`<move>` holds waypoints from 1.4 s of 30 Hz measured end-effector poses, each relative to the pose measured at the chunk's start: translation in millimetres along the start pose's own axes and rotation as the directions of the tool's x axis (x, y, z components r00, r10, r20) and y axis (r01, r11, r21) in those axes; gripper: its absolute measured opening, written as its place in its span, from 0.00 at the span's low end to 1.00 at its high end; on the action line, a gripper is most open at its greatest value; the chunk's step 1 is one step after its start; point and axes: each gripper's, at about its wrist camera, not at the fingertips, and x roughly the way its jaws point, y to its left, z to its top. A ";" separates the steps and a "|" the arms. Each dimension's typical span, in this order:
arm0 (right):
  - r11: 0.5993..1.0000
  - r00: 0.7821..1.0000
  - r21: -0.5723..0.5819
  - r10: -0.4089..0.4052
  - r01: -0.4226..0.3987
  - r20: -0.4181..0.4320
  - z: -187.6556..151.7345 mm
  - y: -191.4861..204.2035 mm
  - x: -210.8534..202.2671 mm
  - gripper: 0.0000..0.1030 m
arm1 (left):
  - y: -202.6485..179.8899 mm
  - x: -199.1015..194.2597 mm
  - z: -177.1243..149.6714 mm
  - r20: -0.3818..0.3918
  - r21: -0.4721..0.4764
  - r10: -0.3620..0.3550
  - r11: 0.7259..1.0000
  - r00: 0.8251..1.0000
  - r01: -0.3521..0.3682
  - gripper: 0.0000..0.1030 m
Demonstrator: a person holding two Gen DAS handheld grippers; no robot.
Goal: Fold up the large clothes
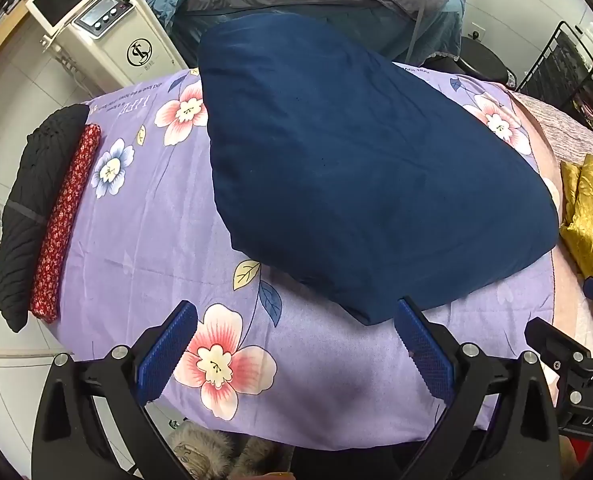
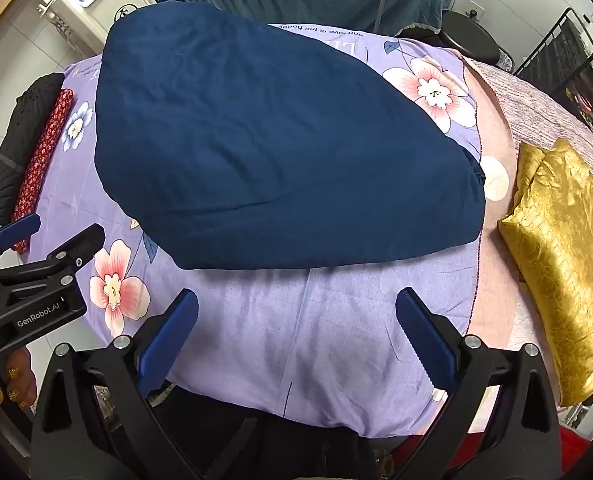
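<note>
- At nine o'clock on the bed I see a folded black knit garment (image 1: 28, 208), with a folded red floral cloth (image 1: 66, 220) touching its inner edge.
- My left gripper (image 1: 296, 344) points steeply down over the near edge of the purple floral bedspread (image 1: 136, 240); its blue pads are spread wide, with nothing between them.
- The task's thing, a folded navy blue garment (image 1: 356, 168), lies flat in the middle of the bedspread, at twelve o'clock from both grippers; its nearest corner sits just beyond the left gripper's right finger.
- My right gripper (image 2: 296, 336) is likewise spread wide and empty, above bare bedspread short of the navy garment's near edge.
- At three o'clock lies a folded gold satin cloth (image 2: 560, 248), apart from the navy garment, on a pink blanket (image 2: 492, 280).
</note>
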 end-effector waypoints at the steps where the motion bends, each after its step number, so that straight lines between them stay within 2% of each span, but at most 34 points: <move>1: 1.000 1.000 -0.001 0.000 0.000 -0.001 -0.1 0.0 0.7 0.95 | 0.6 0.7 0.5 -0.003 -0.002 0.000 1.000 1.000 0.000 0.94; 20: 1.000 1.000 0.000 -0.009 0.009 -0.026 5.0 -8.1 9.6 0.95 | -1.5 14.8 2.3 -0.034 0.011 0.027 1.000 0.999 -0.026 0.94; 24: 1.000 0.999 0.004 -0.010 0.010 -0.031 5.3 -10.9 12.3 0.95 | -3.6 16.5 3.6 -0.039 0.010 0.004 1.000 0.999 -0.004 0.94; 42: 1.000 0.999 0.014 -0.014 0.014 -0.033 8.5 -15.1 12.9 0.95 | -6.9 18.6 9.9 -0.038 0.009 0.008 1.000 0.999 -0.008 0.94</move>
